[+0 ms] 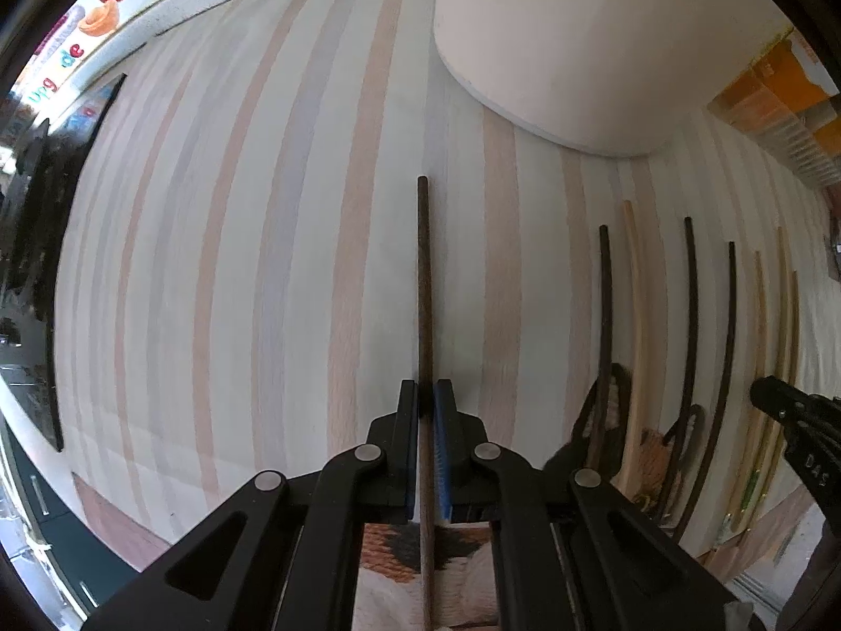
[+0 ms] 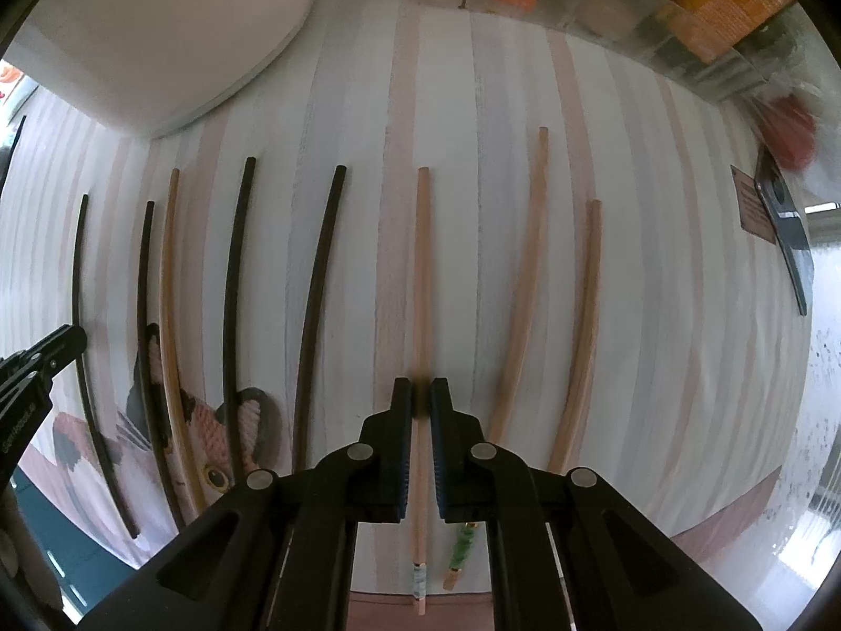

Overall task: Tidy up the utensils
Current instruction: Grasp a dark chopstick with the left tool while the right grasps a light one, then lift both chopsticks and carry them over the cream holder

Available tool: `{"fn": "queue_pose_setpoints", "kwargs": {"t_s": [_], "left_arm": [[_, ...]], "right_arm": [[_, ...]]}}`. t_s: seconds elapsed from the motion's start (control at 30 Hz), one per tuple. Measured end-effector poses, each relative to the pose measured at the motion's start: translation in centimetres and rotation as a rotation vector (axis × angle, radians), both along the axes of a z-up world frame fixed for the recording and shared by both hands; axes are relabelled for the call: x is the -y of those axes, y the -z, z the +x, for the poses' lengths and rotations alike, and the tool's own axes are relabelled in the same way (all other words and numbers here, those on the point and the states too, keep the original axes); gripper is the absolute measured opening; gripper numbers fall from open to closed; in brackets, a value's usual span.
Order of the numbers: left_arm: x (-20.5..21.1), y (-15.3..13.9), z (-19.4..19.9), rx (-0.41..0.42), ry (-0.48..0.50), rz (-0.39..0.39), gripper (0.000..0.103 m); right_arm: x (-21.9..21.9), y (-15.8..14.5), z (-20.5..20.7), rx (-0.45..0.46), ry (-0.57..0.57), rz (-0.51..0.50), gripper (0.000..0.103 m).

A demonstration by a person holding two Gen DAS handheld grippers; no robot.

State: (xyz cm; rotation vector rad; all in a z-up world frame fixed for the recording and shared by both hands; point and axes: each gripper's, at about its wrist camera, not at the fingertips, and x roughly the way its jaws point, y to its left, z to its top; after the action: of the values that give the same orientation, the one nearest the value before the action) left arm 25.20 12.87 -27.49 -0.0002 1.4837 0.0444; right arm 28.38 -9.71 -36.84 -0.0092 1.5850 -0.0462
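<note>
My left gripper (image 1: 426,394) is shut on a dark brown chopstick (image 1: 423,284) that points away over the striped cloth. My right gripper (image 2: 421,394) is shut on a light wooden chopstick (image 2: 421,273) lying along the cloth. Several dark chopsticks (image 2: 234,273) and one light chopstick (image 2: 168,284) lie to the left of the right gripper, and two light chopsticks (image 2: 525,273) lie to its right. The same row shows at the right of the left wrist view (image 1: 604,305). The right gripper's tip (image 1: 772,394) shows there too.
A white round container (image 1: 567,37) stands at the back, also in the right wrist view (image 2: 157,26). A cat-patterned mat (image 2: 210,436) lies under the dark chopsticks. Clear boxes with orange packs (image 2: 683,16) line the far right. The left gripper's tip (image 2: 58,347) is at the left edge.
</note>
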Motion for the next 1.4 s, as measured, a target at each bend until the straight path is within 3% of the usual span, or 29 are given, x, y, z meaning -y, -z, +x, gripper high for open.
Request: {"fn": "queue_pose_setpoints", "kwargs": {"t_s": [0.43, 0.53, 0.73, 1.0, 1.1, 1.23, 1.4], "left_arm": [[0.9, -7.9, -1.8, 0.184, 0.064, -0.044, 0.003], [0.5, -10.4, -2.5, 0.247, 0.052, -0.064, 0.003], [-0.1, -18.6, -2.6, 0.423, 0.03, -0.135, 0.003], [-0.7, -30.1, -0.6, 0.655, 0.022, -0.242, 0.003], [-0.2, -33.1, 1.3, 0.723, 0.02, -0.241, 0.003], [0.2, -35.0, 4.5, 0.777, 0.003, -0.216, 0.003], [0.3, -35.0, 9.0, 0.783, -0.032, -0.192, 0.003]], "right_arm": [[1.5, -6.3, -3.0, 0.204, 0.032, 0.125, 0.007], [2.0, -8.0, -3.7, 0.243, 0.037, 0.148, 0.007], [3.4, -13.7, -4.3, 0.349, 0.056, 0.222, 0.007], [3.0, -25.3, 0.8, 0.581, 0.066, 0.353, 0.007], [2.5, -29.2, 3.4, 0.675, 0.05, 0.358, 0.007], [1.3, -33.0, 7.5, 0.794, 0.036, 0.349, 0.007], [-0.5, -34.9, 12.3, 0.878, 0.013, 0.345, 0.007]]}}
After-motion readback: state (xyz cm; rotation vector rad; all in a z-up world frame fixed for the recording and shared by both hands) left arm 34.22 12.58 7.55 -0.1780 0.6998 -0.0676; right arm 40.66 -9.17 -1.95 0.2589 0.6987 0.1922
